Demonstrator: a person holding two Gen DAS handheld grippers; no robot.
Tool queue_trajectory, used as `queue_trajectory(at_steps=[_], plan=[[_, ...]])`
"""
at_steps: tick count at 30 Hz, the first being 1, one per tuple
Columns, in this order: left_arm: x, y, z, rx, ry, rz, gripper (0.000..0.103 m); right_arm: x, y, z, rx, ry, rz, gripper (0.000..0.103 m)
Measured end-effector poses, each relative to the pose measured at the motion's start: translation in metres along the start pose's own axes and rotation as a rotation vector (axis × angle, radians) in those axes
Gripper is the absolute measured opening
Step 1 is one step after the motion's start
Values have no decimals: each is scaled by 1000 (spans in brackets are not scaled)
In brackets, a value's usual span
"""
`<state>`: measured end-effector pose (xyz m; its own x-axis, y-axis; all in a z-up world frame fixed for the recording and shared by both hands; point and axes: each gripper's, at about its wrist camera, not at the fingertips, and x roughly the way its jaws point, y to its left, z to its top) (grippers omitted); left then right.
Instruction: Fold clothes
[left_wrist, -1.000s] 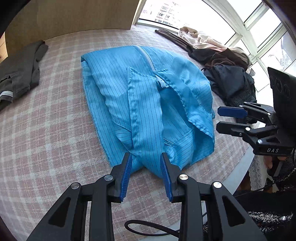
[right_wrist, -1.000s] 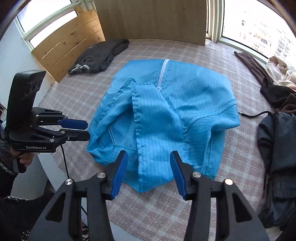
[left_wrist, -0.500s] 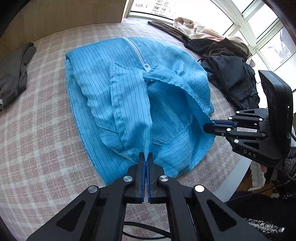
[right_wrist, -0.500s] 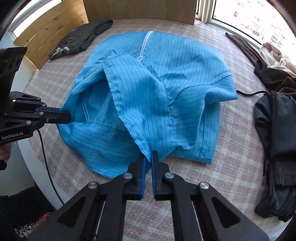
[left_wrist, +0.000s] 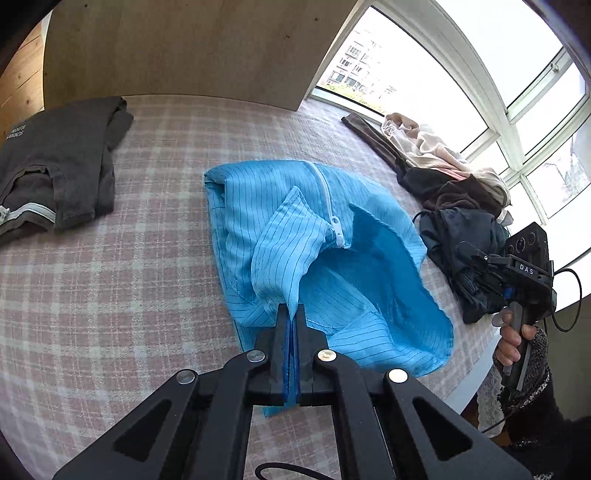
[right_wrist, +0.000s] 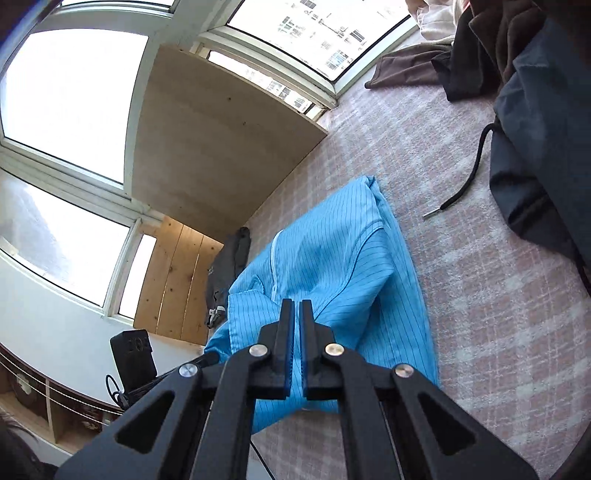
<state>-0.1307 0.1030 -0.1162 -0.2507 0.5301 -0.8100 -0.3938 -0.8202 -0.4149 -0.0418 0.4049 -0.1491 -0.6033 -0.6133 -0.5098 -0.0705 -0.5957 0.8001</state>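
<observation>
A blue striped jacket (left_wrist: 325, 258) lay on a pink checked cloth (left_wrist: 110, 295) covering the table, partly lifted at its near hem by two hand-held grippers. The left gripper (left_wrist: 291, 314) had its fingers pressed together on the hem beside the white zipper (left_wrist: 334, 225), pulling that panel up into a raised fold. The right gripper (right_wrist: 295, 310) was likewise clamped, its blue-lined fingers closed on an edge of the same jacket (right_wrist: 332, 280), with only a thin slit showing between them. From the left wrist view, the right gripper (left_wrist: 517, 273) appeared at the table's edge, marked "DAS" and held by a hand (left_wrist: 511, 339) in a speckled knit sleeve (left_wrist: 532, 369); its fingertips could not be made out from that angle. The far part of the jacket rested flat on the cloth while the near part hung open like a pouch between the two grips. A folded grey garment (left_wrist: 55, 173) sat well apart to the left, and a heap of dark and cream clothes (left_wrist: 450, 184) lay by the window (left_wrist: 461, 55) to the right. A black cord (right_wrist: 469, 177) with a metal tip lay on the cloth near the jacket's far corner.
</observation>
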Motion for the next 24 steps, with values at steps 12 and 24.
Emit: queue_trajectory(at_steps=[12, 24], plan=[[7, -37, -12, 117, 61, -23, 0, 65, 109, -76, -468, 318, -425, 27], [6, -41, -16, 167, 74, -42, 0, 88, 40, -56, -262, 382, -240, 2]])
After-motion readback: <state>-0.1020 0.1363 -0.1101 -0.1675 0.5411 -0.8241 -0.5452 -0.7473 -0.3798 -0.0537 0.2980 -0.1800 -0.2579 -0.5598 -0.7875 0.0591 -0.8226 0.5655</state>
